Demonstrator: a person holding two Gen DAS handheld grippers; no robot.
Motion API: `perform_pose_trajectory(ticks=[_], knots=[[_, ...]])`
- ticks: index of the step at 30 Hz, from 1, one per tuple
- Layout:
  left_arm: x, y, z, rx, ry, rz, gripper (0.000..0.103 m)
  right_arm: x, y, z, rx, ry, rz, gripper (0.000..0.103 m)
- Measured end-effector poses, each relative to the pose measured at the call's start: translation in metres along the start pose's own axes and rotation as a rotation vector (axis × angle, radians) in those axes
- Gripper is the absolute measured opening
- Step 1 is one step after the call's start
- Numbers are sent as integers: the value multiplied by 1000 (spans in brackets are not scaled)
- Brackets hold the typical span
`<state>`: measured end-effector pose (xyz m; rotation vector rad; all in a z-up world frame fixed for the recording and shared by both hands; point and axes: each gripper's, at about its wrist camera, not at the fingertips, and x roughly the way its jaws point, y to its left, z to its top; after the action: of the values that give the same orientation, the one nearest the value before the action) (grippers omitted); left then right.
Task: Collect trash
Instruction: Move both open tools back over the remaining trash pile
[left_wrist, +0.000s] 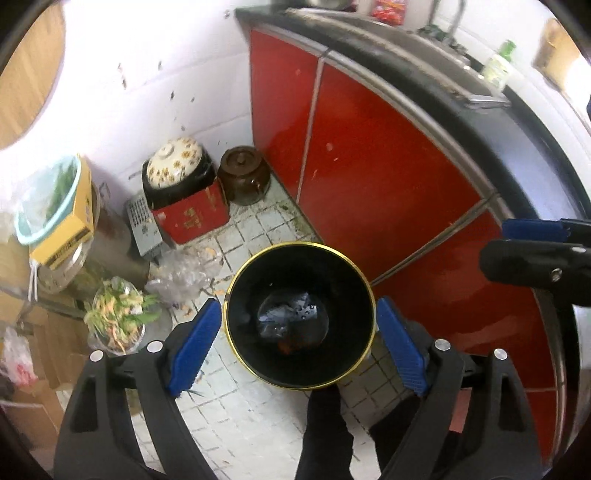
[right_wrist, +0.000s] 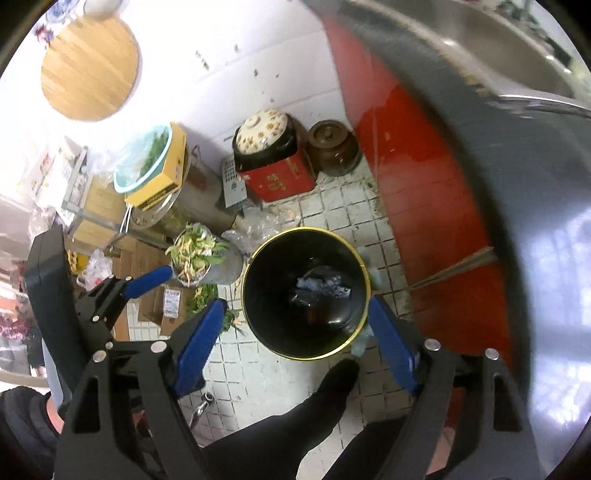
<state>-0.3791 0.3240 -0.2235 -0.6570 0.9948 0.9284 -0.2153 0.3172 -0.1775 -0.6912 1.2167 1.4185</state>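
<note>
We hold both grippers above a black trash bin (left_wrist: 299, 317) with a gold rim, which stands on the white tiled floor (left_wrist: 236, 402) just beside the red cabinet doors (left_wrist: 369, 177). The left gripper (left_wrist: 297, 343) has its jaws spread wide and holds nothing; in its own view the blue pads (left_wrist: 194, 349) frame the bin's rim on either side without touching it. The right gripper (right_wrist: 295, 341) is likewise wide apart and empty above the same bin, and it shows in the left view at the right edge (left_wrist: 535, 251). At the bottom of the bin we see crumpled dark trash (right_wrist: 321, 291) with pale scraps and something reddish; we cannot tell what the pieces are. A dark shoe (right_wrist: 332, 384) points at the bin's near side. To the left of the bin a pot heaped with vegetable scraps (left_wrist: 118, 317) stands on the floor, and crumpled clear plastic (left_wrist: 181, 277) lies between it and the bin. Against the wall sit a floral-lidded pot (left_wrist: 177, 170) on a red box (left_wrist: 192, 218) and, next to it, a brown lidded jar (left_wrist: 243, 177). A green-capped bottle (left_wrist: 498, 66) stands on the dark surface (left_wrist: 528, 147) beside the sink.
</note>
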Motion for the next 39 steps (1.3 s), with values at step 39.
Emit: perform_pose_trajectory(ticks=[39], knots=[[-136, -568, -34, 939, -18, -587, 90, -393, -352, -397, 931, -514, -587, 80]])
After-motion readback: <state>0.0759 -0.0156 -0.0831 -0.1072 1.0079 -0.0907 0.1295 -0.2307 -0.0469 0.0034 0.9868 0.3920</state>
